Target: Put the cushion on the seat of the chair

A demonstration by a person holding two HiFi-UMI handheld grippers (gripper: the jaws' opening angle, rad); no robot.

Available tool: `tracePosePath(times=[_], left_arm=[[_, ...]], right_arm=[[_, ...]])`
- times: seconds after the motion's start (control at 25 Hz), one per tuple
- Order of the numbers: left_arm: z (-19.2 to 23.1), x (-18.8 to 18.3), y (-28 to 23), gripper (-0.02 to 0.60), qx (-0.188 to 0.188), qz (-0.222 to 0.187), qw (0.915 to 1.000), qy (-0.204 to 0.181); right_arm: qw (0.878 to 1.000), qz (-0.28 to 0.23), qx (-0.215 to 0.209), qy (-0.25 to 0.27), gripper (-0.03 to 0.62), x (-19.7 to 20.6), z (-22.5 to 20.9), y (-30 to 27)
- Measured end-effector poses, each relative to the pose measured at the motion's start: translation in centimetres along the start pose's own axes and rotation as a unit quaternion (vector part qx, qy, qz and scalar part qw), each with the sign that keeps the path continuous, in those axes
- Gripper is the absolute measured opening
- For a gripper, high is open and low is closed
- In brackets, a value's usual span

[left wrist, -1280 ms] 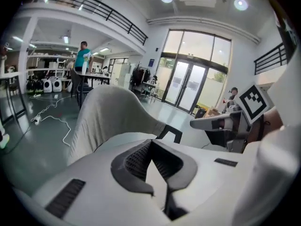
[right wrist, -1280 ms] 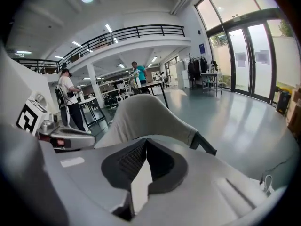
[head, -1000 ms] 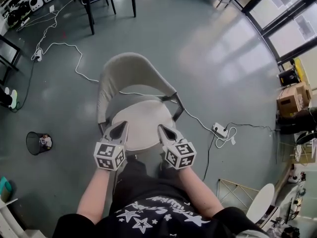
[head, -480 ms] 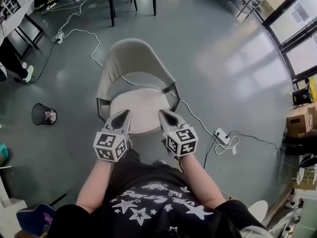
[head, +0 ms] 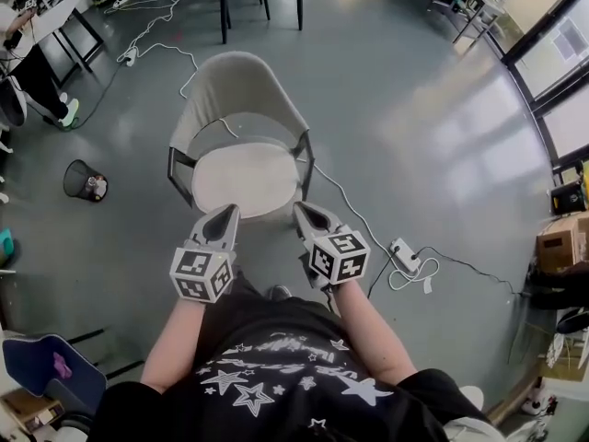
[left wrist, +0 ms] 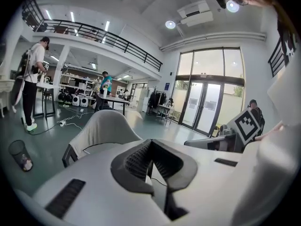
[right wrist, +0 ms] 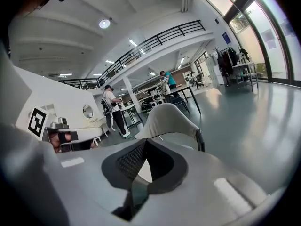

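The cushion (head: 244, 180) lies flat on the seat of the chair (head: 235, 95), so I judge the placing done. My left gripper (head: 225, 215) and right gripper (head: 305, 214) hover off the seat's front edge, fingers together, empty. Next: check it sits square.

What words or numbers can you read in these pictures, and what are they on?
No text here can be read.
Shirt: white print among stars, too blurred to read.
Left marker cube and right marker cube: black-and-white squares only, no words.
Notices on the glass doors: too small to read.
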State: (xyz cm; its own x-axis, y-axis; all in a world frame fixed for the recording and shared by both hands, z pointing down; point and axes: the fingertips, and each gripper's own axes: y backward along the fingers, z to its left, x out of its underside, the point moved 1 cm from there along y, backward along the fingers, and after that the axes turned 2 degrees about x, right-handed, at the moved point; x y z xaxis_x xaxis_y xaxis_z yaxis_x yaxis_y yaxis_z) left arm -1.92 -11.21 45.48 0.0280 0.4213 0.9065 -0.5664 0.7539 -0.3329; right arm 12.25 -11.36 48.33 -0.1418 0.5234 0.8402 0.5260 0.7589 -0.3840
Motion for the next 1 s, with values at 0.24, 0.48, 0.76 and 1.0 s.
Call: tracePosePath(times=[0.24,0.48,0.76,1.0], left_arm=[[-3.4,1.7,1.7,0.008,-0.016,0.006,0.9998,0.003],[-5.3,2.7,1.4,0.008,-0.006,0.031,0.9994,-0.011],[-7.0,4.5,0.5,0.008,0.007,0.037,0.9990,0.023],[-6.0,6.5,4.0,0.008,0.000,0.035,0.9987,0.038]], right_arm=[[1.000,0.009,-0.005,-0.016,0.003,2.6,-1.4,3.8],[0.999,0.017,-0.016,-0.045,0.003,4.8,-1.0,4.9],[0.998,0.046,-0.006,-0.037,0.003,7.2,-1.5,5.9],[0.998,0.046,0.009,-0.028,0.003,7.7,-0.1,6.3]])
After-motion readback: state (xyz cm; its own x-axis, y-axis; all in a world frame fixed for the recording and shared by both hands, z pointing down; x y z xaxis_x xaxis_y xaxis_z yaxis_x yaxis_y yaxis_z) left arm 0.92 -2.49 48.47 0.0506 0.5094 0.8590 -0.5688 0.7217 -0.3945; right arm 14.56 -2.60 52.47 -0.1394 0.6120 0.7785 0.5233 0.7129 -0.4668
